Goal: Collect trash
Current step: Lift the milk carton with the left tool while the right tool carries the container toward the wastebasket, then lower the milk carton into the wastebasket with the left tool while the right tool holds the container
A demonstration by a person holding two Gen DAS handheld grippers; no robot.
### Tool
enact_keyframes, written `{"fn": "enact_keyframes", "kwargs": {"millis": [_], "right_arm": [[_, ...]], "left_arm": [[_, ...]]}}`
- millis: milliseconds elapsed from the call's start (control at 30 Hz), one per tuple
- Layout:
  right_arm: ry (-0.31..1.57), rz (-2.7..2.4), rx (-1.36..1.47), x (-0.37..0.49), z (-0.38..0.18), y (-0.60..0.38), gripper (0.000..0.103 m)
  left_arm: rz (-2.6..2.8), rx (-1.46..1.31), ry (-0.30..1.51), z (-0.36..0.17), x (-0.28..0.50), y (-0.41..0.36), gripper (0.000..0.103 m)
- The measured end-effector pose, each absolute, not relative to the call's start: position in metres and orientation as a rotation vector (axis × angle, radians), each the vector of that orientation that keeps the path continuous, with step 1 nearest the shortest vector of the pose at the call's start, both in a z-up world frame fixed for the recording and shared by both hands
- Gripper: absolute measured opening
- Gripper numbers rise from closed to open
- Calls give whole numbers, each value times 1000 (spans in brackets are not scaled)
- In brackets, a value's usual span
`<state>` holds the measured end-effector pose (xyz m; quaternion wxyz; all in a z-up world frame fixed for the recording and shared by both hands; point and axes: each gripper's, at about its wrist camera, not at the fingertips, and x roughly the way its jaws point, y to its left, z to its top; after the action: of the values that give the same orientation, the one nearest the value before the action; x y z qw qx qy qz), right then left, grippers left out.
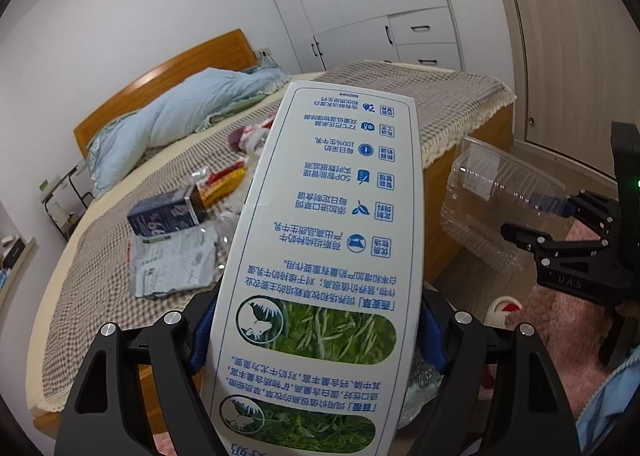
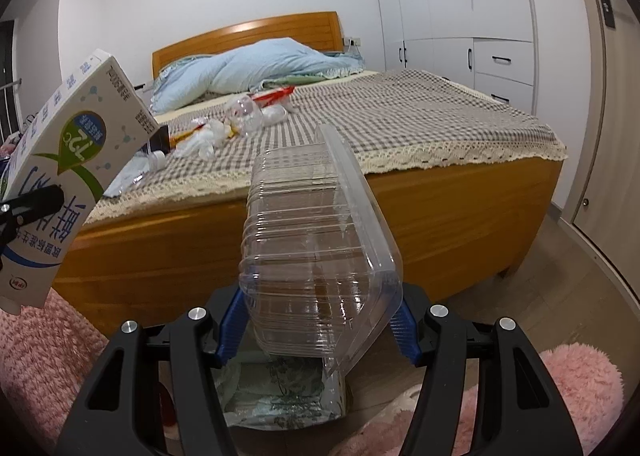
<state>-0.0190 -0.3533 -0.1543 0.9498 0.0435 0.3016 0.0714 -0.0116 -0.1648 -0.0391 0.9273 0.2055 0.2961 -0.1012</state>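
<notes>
My left gripper (image 1: 316, 336) is shut on a tall white milk carton (image 1: 320, 240) with blue print and green pictures, its blue pads pressing both sides. The carton also shows at the left of the right wrist view (image 2: 80, 159), with a black finger (image 2: 36, 199) of the left gripper across it. My right gripper (image 2: 320, 330) is shut on a clear ribbed plastic container (image 2: 316, 256), also seen in the left wrist view (image 1: 500, 199). Under both grippers lies a crinkled translucent bag with a leaf print (image 2: 280, 388). More litter lies on the bed: a dark blue box (image 1: 168, 213), a crumpled grey pouch (image 1: 172, 264), a yellow-red wrapper (image 1: 222, 183) and clear bottles (image 2: 256, 115).
The wooden bed (image 2: 440, 223) with a checked cover (image 2: 420, 123) and a light blue quilt (image 2: 264, 63) stands straight ahead. Pink fluffy rugs (image 2: 580, 388) cover the floor on both sides. White wardrobes (image 2: 460, 15) and a door (image 1: 568, 55) stand to the right. A red and white slipper (image 1: 504, 308) lies by the rug.
</notes>
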Motion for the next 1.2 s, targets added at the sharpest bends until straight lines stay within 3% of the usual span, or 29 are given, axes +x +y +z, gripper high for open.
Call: {"fn": "enact_keyframes", "kwargs": {"millis": [1200], "right_arm": [[896, 16, 14, 16, -224, -356, 59]], "left_arm": [[-440, 497, 895, -169, 29, -160, 75]]}}
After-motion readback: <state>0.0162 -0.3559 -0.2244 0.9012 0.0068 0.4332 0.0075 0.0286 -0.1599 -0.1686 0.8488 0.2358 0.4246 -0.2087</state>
